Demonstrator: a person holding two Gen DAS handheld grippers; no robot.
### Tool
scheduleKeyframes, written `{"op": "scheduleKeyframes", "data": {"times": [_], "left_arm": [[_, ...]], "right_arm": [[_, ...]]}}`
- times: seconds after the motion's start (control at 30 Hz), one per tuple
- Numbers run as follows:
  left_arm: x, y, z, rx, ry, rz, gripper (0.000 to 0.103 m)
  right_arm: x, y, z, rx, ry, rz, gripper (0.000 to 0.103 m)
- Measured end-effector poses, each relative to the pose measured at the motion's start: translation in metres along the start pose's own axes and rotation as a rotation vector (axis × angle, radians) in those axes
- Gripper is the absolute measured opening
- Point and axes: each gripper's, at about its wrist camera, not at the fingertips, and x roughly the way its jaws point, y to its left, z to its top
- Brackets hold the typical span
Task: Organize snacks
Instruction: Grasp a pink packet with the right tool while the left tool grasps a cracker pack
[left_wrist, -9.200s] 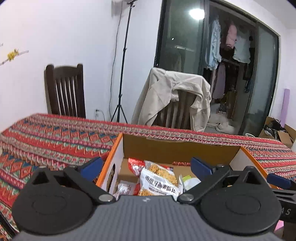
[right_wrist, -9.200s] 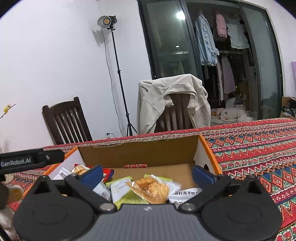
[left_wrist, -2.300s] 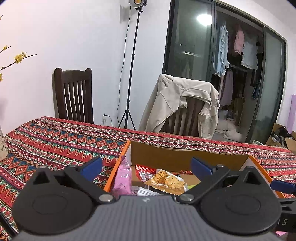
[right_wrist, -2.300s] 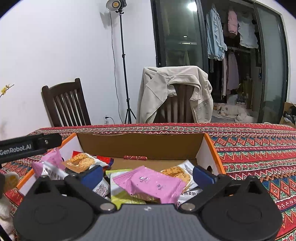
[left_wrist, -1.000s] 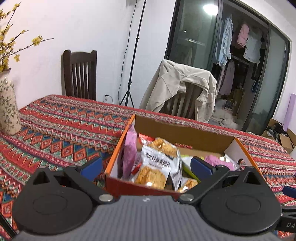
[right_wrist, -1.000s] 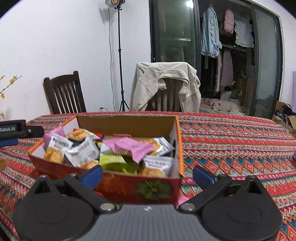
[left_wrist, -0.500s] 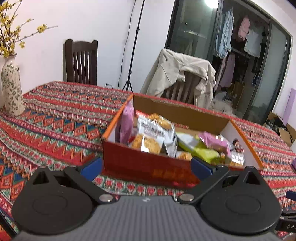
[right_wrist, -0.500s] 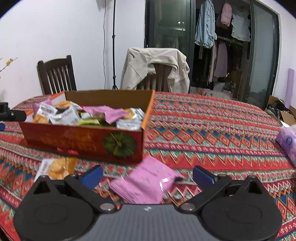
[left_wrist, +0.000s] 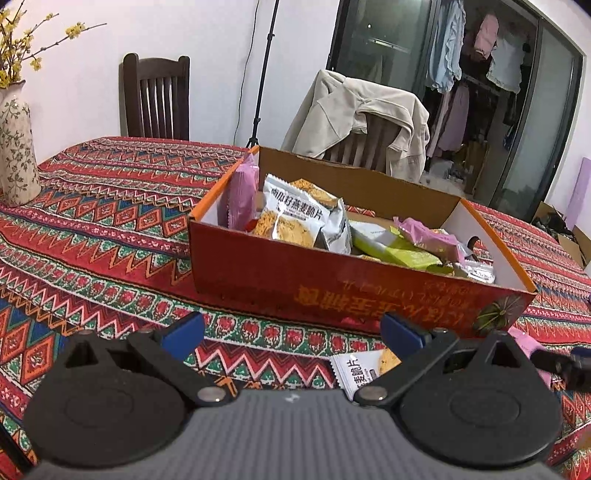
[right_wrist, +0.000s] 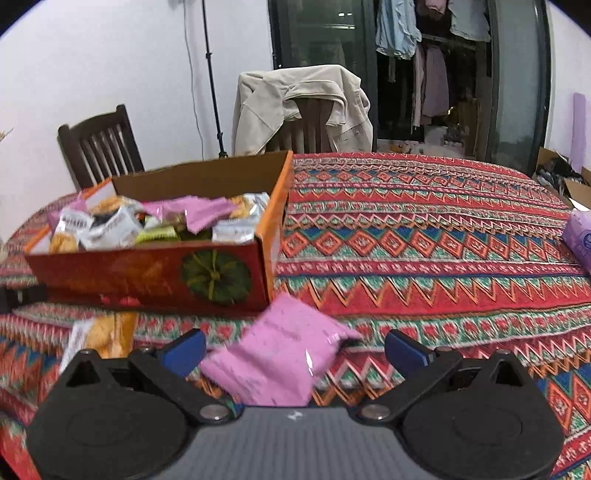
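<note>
A red cardboard box (left_wrist: 332, 284) holding several snack packets stands on the patterned tablecloth; it also shows in the right wrist view (right_wrist: 147, 273). My left gripper (left_wrist: 291, 332) is open and empty, in front of the box's near wall. A white oat-crisp packet (left_wrist: 364, 369) lies on the cloth by its right finger. My right gripper (right_wrist: 295, 349) is open, with a loose pink packet (right_wrist: 280, 362) lying on the cloth between its fingers. Another oat-crisp packet (right_wrist: 99, 336) lies to the left, in front of the box.
A flowered vase (left_wrist: 16, 147) stands at the table's left edge. A purple pack (right_wrist: 580, 236) lies at the far right. Two wooden chairs, one with a beige jacket (left_wrist: 354, 122), stand behind the table. A light stand is by the wall.
Both grippers have pulled back and away from the box and sunk lower toward the cloth. The pink packet and the oat-crisp packet now lie closer in front of them.
</note>
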Motion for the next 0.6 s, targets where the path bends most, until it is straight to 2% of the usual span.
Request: {"op": "scheduleKeyframes", "data": {"times": [0.23, 0.33, 0.6], "left_arm": [[0.006, 0.006, -0.004, -0.013, 0.018, -0.017, 0.103], [0.008, 0.006, -0.006, -0.01, 0.028, -0.031, 0.103], [0.009, 0.009, -0.007, -0.028, 0.041, -0.042, 0.103]], "right_arm": [[0.034, 0.007, 0.002, 0.008, 0.071, -0.069, 0.103], [0.038, -0.001, -0.003, 0.037, 0.096, -0.044, 0.103], [0.027, -0.003, -0.017, -0.029, 0.078, -0.027, 0.103]]}}
